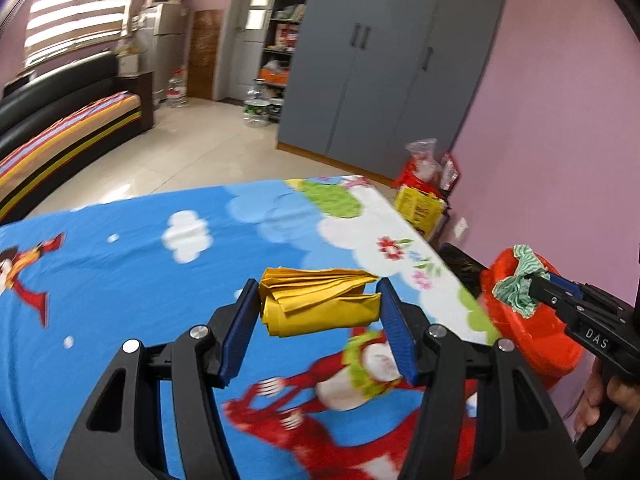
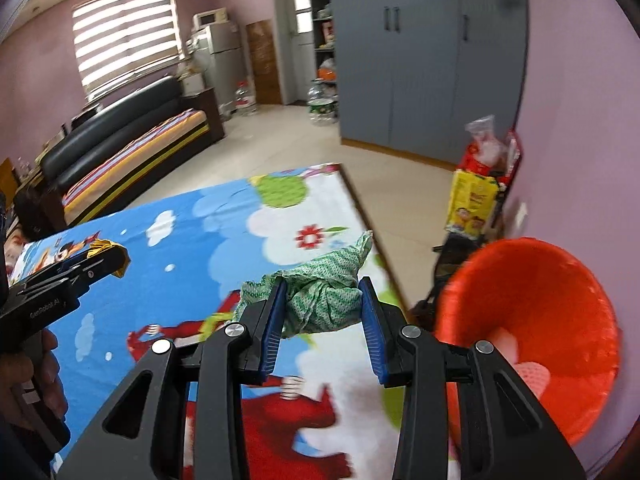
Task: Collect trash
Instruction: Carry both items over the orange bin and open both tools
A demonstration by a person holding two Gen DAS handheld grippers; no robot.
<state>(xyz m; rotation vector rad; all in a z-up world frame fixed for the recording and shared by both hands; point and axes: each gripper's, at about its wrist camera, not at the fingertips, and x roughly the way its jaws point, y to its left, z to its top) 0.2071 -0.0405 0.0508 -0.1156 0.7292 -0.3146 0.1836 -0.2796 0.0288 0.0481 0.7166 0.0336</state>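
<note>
- Left gripper (image 1: 318,312): the blue-padded jaws stand either side of a folded yellow paper wad (image 1: 318,306). The left pad presses its end and the right pad sits at its other end, so it reads as pinched and lifted above the table, to the left of the red bin.
- Yellow wad, handling judgement: light, thin layered sheet, creased stiff along its folds yet crushable. It is best held across the thick bundled middle, since loose outer flaps could slide out of a shallow grip.
- Right gripper (image 2: 324,304): the jaws are pressed in on a crumpled green-and-white patterned cloth (image 2: 326,300), with a tail of cloth sticking up past the tips.
- Green cloth, handling judgement: soft, limp and light, not fragile. The bunched centre gives the surest hold, and the trailing corners may snag on the rim during release.
- Red plastic waste bin (image 2: 560,280): stands off the table's right edge. The right wrist view shows the cloth just left of its mouth; the left wrist view shows it against the rim. Whether it is fully over the opening cannot be told.
- Inside the bin, pale items lie low in it; motion blur prevents identification.
- Table with cartoon-printed blue cloth (image 1: 140,280): lies left of the bin, beneath both loads.
</note>
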